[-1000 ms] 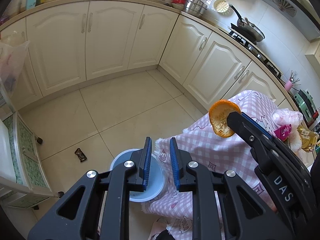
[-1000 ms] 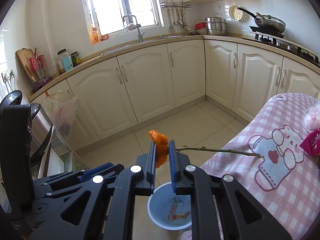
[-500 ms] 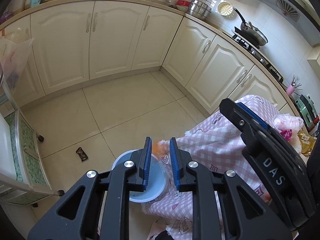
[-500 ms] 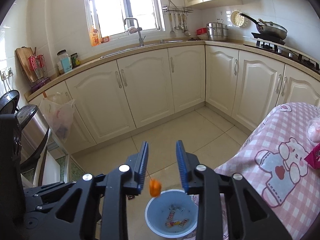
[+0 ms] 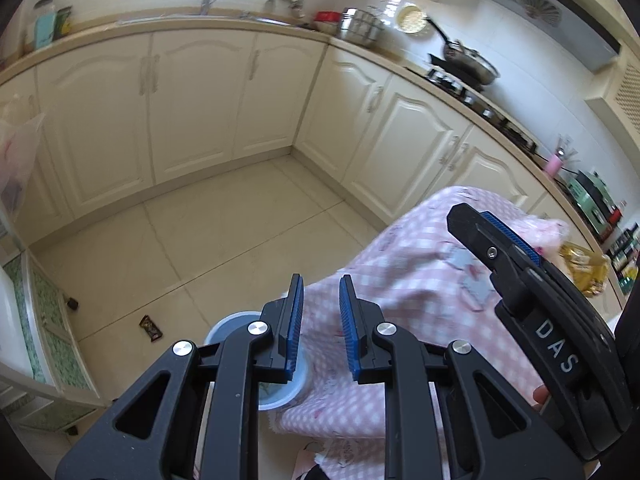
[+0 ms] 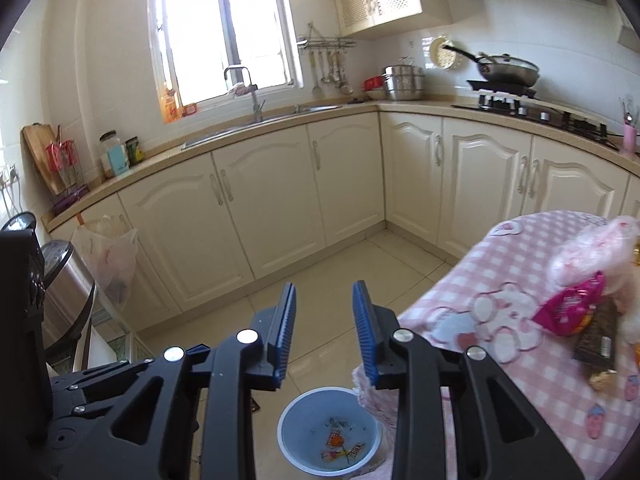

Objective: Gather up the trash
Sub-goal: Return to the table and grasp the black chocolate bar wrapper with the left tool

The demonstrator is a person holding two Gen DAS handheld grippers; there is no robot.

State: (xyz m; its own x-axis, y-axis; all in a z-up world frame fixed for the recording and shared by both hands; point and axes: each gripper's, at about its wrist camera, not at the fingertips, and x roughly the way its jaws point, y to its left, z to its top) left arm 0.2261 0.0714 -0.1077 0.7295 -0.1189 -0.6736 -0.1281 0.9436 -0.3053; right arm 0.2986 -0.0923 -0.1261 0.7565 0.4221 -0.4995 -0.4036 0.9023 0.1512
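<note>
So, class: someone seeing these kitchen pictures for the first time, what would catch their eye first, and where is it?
Two black tools with blue pads fill the foreground: the right tool hangs open and empty over a blue bin on the floor, holding scraps. To its right, a pink checked tablecloth carries bright wrappers. In the left wrist view, the left tool is empty too, and a dark wrapper lies on the tiles.

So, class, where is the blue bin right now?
The blue bin stands on the floor at the bottom of the right wrist view, against the hanging edge of the pink checked tablecloth, below the right gripper.
</note>
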